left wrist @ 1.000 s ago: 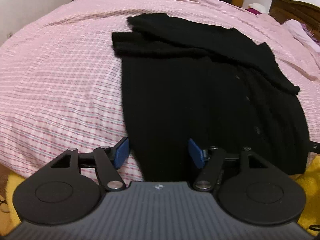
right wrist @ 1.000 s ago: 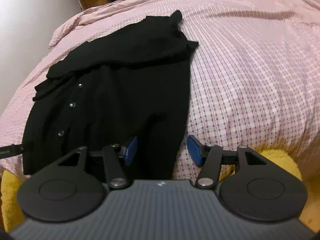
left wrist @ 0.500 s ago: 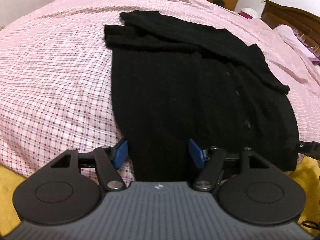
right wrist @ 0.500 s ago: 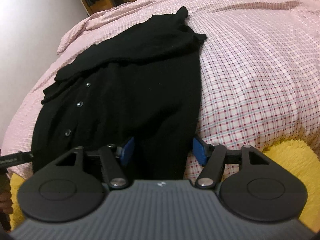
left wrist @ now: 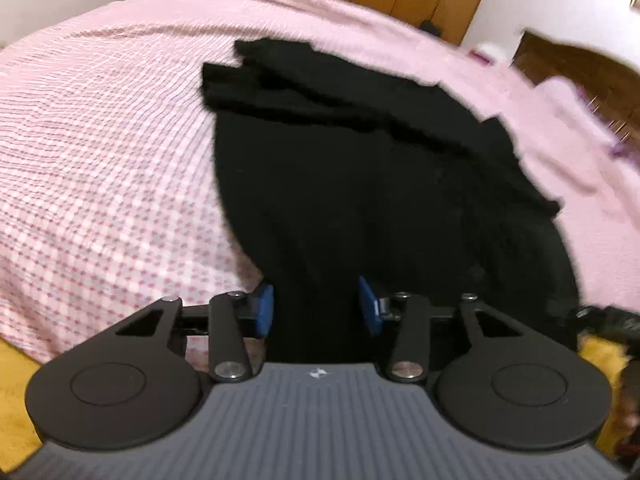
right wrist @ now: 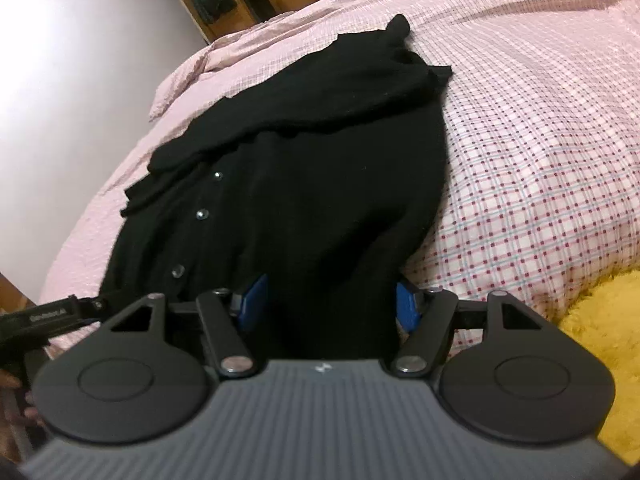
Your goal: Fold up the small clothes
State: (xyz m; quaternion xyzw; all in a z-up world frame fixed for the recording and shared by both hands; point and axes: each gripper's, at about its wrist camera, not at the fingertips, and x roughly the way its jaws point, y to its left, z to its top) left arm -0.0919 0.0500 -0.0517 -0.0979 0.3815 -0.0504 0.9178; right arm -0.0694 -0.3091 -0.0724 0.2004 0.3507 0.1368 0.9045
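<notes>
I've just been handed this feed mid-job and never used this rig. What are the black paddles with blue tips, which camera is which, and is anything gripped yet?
Each picture comes from a camera on a hand-held gripper, looking along its two blue-tipped fingers. The left gripper sits at the near left corner of the black cardigan, its jaws closing with the hem between them. The right gripper straddles the near right corner of the cardigan, jaws opening. Neither pinch looks complete. The cardigan lies on a pink checked bedcover, sleeves folded across its top. Something fluffy and yellow lies beside the bed.
</notes>
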